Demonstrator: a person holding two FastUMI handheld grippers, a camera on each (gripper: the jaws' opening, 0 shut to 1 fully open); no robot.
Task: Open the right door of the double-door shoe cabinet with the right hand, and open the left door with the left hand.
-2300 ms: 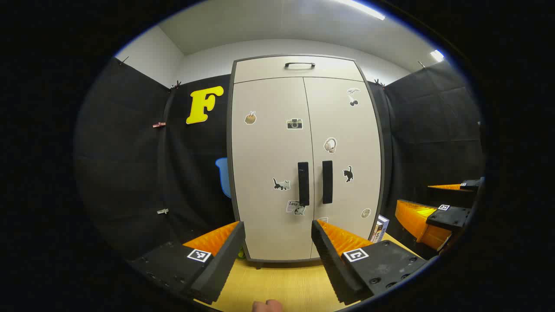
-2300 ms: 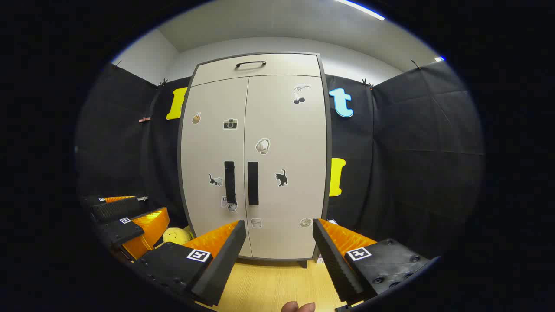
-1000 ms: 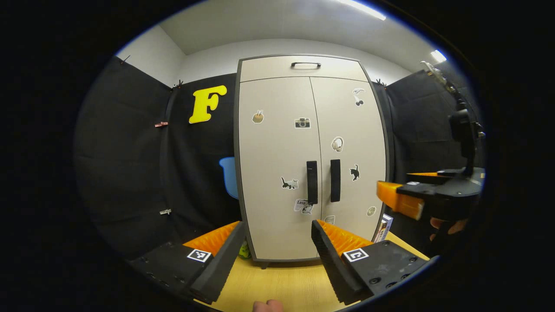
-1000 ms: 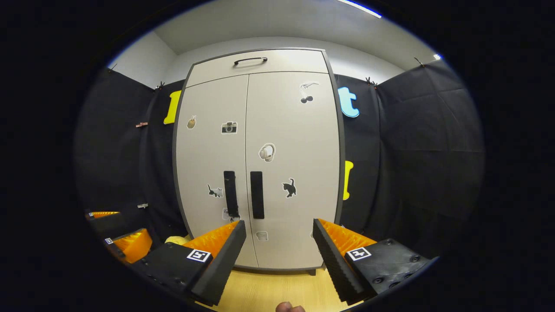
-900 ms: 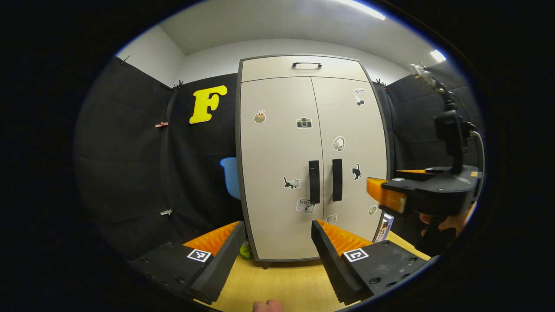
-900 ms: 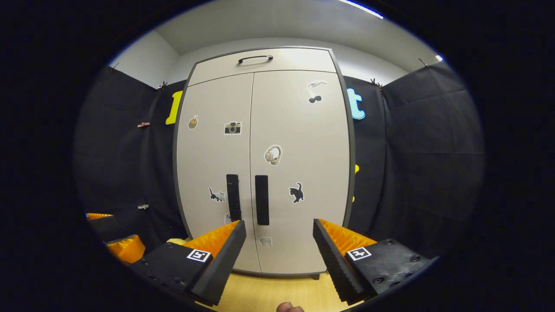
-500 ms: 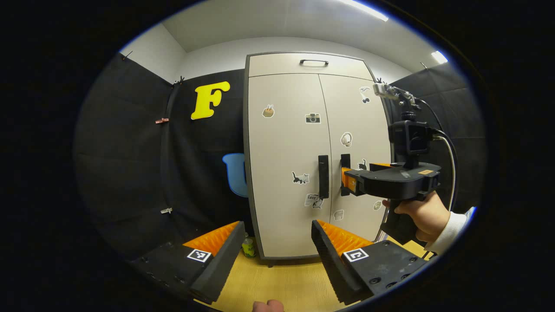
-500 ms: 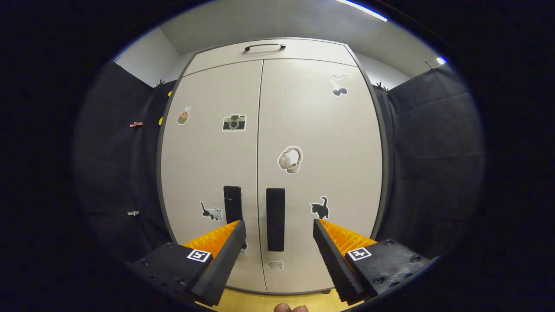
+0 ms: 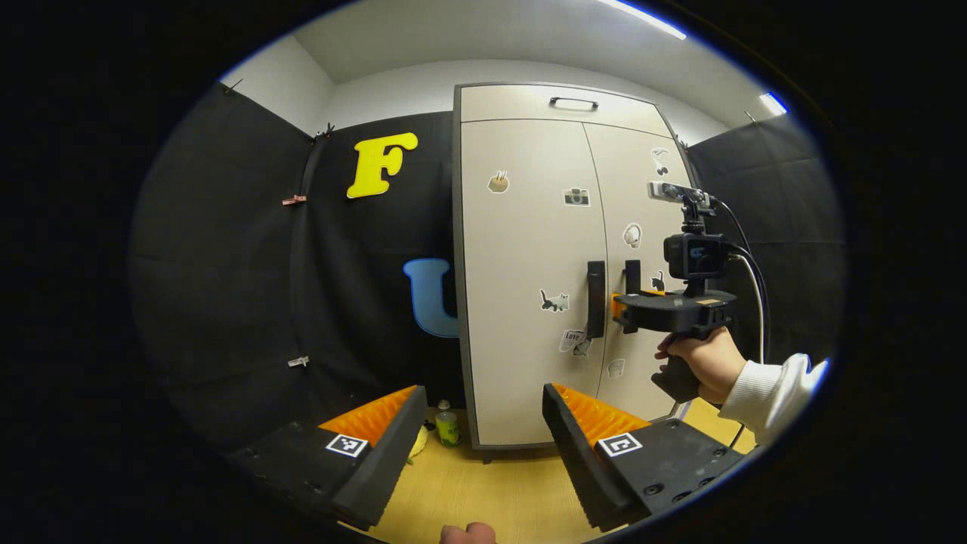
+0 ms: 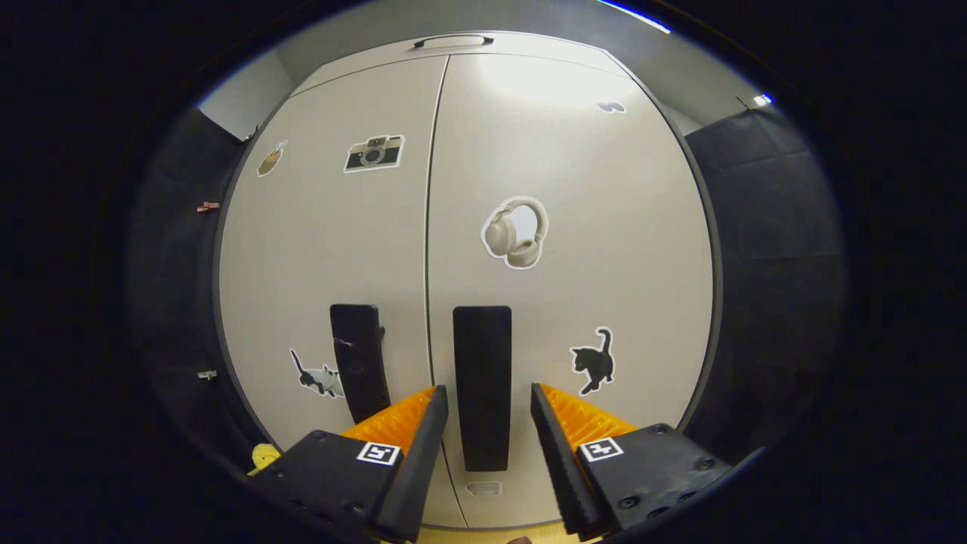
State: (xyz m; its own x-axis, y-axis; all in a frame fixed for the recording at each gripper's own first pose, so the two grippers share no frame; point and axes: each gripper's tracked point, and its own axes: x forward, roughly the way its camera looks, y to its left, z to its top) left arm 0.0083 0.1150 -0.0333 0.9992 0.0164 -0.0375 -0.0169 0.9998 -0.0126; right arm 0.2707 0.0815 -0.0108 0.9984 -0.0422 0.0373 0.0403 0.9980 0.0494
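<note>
Both grippers, left (image 9: pixel 480 423) and right (image 10: pixel 483 423), parted (right narrower).

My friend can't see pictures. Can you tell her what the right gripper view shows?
The right gripper is open, one finger on each side of the right door's black handle, not squeezing it. Both pale cabinet doors are closed, with headphone, camera and cat stickers.

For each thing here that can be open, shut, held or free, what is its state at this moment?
right door: shut.
left door: shut.
right door handle: between the open fingers of the right gripper, not yet clamped.
left door handle: free, nothing touches it.
left gripper: open, back from the cabinet, holding nothing.
top drawer: shut.
</note>
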